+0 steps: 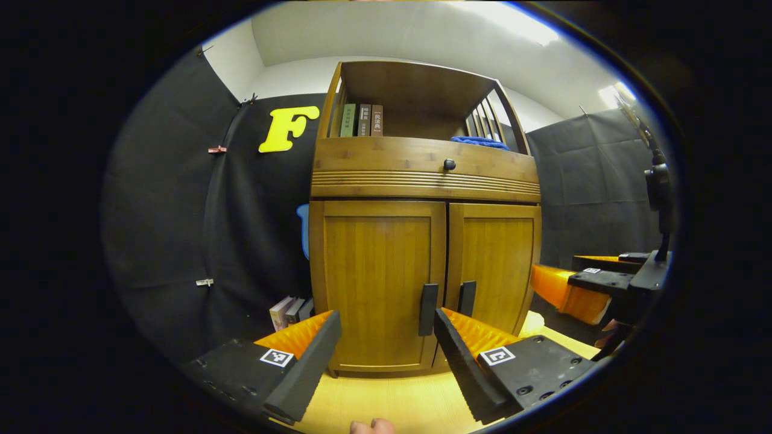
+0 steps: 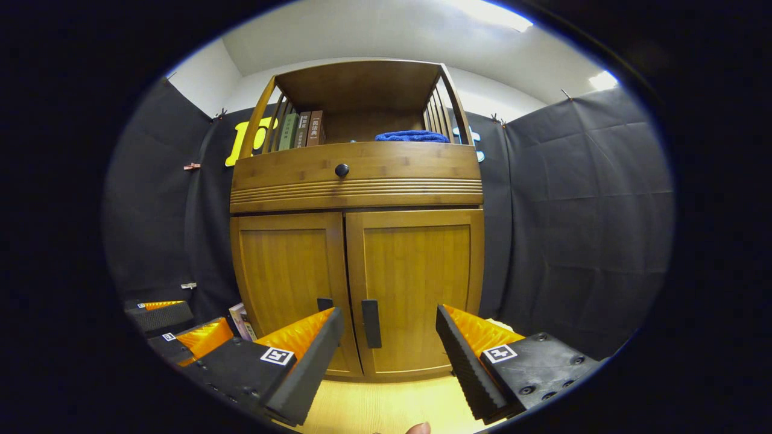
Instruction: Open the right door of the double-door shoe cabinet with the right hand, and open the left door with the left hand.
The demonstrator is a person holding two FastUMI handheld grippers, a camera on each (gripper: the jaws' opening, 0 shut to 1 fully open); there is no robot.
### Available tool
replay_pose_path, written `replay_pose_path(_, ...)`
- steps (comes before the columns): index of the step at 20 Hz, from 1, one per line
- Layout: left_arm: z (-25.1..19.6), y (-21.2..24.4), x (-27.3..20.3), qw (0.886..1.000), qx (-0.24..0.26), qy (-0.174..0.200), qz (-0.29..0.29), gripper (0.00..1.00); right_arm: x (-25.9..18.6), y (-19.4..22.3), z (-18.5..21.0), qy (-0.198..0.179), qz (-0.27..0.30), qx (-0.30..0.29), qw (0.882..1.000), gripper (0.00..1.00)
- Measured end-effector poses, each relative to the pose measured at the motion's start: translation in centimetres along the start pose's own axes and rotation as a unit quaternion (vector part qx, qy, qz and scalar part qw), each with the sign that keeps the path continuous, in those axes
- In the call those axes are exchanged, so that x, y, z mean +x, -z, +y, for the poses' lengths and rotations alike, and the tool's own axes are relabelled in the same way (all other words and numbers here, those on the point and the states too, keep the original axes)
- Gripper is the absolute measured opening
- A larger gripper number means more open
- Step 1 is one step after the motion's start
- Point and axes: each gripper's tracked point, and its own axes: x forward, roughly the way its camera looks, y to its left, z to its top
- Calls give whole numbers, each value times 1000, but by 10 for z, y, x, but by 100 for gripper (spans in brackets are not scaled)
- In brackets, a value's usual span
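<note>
Approach step, nothing grabbed yet. Shoe cabinet (image 2: 356, 241) stands ahead on the wood floor, both doors closed. Right gripper (image 2: 386, 343) jaws wide, lined up around the right door handle (image 2: 371, 323) but short of it. Left gripper (image 1: 386, 343) jaws wide too, left door handle (image 1: 427, 309) just off its right finger. Next, I'd say: push right in, close on that handle, pull out.

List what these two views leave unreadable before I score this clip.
- Behind the left door and right door: both shut, contents hidden in both views.
- Left door handle: lower part covered by the right gripper in the right gripper view.
- Books on the floor beside the cabinet: partly hidden by the left gripper in the left gripper view.
- Blue cloth on the shelf: mostly hidden by the drawer front.
</note>
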Motion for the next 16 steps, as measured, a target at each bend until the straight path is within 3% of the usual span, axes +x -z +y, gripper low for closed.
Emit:
replay_pose_path(7, 17, 7, 7, 999, -10, -30, 17, 96, 39, 23, 11, -37, 39, -8, 998, 98)
replay_pose_path(16, 17, 23, 6, 998, 3, -44, 34, 96, 112, 69, 19, -37, 65, -11, 997, 95)
